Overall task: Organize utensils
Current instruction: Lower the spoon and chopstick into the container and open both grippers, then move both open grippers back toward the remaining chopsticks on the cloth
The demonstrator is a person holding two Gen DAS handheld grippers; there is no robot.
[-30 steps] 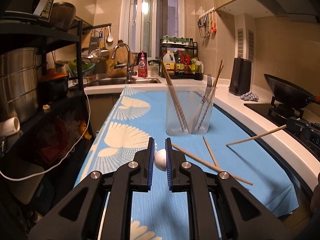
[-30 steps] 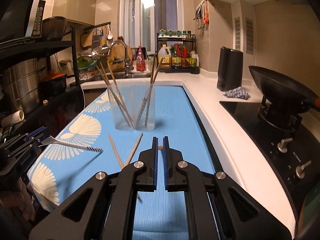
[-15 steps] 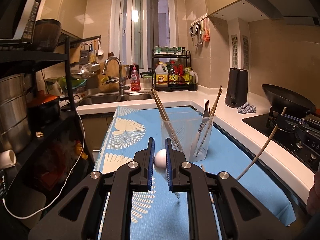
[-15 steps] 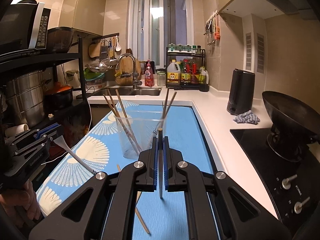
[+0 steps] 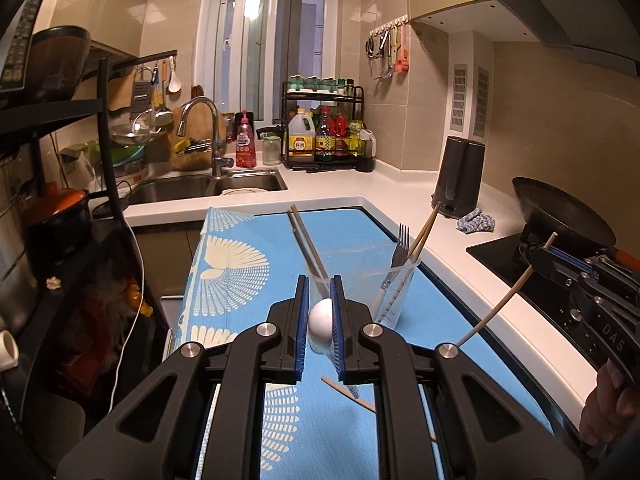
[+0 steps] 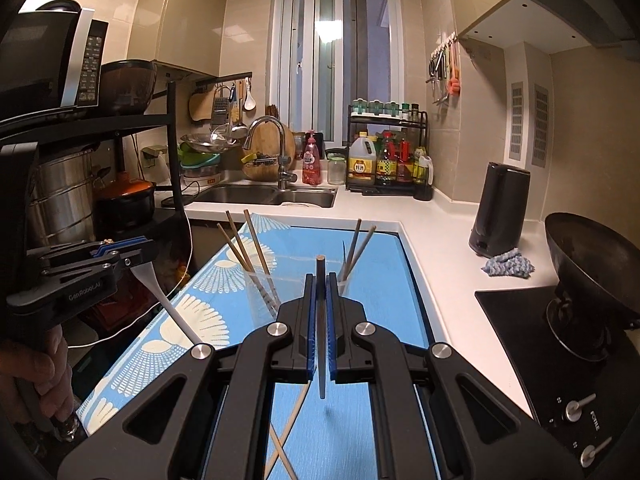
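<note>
Fingers of the left gripper clamp a white plastic fork's handle. Right gripper fingers pinch a wooden chopstick upright, the clear divided plastic holder just beyond.

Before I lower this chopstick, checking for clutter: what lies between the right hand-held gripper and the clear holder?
Nothing in the right wrist view: the right hand-held gripper, shut on the chopstick, overlaps the clear holder.

- home kitchen
- steel sink with faucet under window
- microwave on rack
- wok on stove
- condiment bottles, kettle on white surface
</note>
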